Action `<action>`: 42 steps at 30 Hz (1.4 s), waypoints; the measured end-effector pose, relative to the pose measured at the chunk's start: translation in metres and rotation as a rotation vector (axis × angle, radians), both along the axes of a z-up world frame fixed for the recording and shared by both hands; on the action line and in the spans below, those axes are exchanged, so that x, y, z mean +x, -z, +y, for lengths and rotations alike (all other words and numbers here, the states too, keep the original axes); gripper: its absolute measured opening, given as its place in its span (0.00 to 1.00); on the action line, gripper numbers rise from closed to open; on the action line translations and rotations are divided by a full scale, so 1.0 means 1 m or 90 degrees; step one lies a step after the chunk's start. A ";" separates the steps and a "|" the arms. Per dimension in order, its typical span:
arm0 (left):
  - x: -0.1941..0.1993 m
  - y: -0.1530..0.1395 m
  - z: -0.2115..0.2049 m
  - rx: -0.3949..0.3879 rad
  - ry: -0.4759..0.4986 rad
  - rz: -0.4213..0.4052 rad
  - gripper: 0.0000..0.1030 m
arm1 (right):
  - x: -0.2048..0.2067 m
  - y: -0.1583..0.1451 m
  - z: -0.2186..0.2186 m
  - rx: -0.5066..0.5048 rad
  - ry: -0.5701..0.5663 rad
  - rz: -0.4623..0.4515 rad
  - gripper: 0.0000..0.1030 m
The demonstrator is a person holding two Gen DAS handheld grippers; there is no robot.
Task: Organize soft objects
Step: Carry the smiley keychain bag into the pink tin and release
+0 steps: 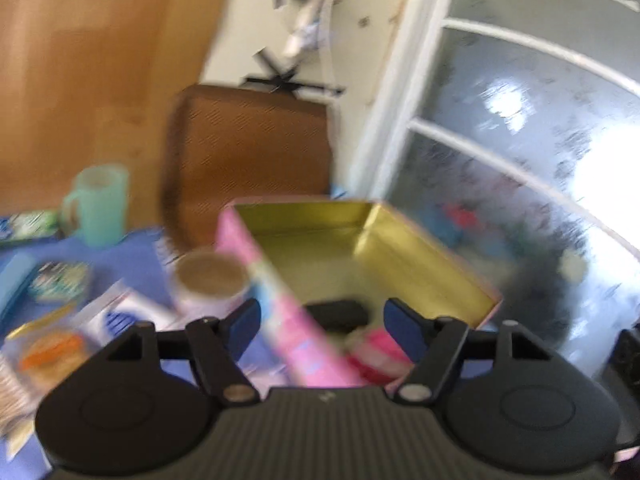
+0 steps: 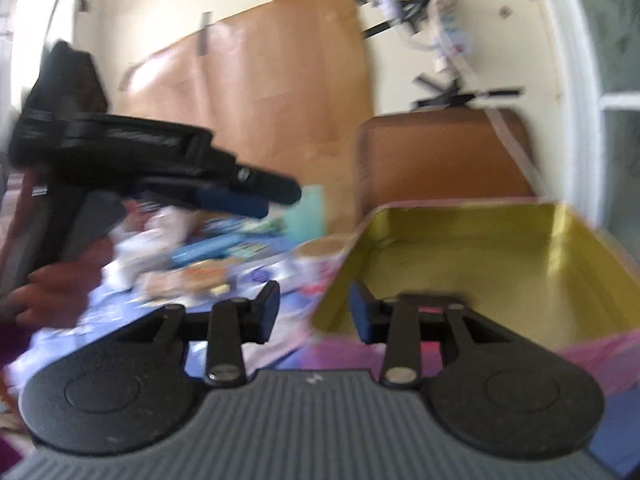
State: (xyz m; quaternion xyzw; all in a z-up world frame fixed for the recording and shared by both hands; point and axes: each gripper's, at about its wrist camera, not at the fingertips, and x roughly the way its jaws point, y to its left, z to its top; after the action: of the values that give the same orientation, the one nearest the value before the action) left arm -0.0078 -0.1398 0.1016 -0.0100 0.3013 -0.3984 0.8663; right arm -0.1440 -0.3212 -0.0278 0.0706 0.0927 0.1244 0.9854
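A pink tin box with a gold inside stands on the blue table cloth; it also shows in the right wrist view. In the left wrist view a black soft object and a pink one lie at its near end. My left gripper is open and empty, its fingers astride the box's near left wall. My right gripper is open and empty over the box's near left corner. The left gripper's fingers also show at the left of the right wrist view, held in a hand.
A mint mug, a tape roll, a round tin, packets and wrappers lie on the cloth left of the box. A brown chair back stands behind. A glass door is at the right.
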 end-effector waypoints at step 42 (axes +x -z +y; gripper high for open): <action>0.019 0.028 -0.129 0.016 0.082 0.032 0.67 | 0.045 0.005 0.011 -0.113 0.197 -0.008 0.70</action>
State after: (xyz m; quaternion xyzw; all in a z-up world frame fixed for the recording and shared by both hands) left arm 0.0113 -0.2684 0.0732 0.0103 0.3278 -0.4495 0.8309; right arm -0.0992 -0.3098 -0.0330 -0.0038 0.0853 -0.0370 0.9957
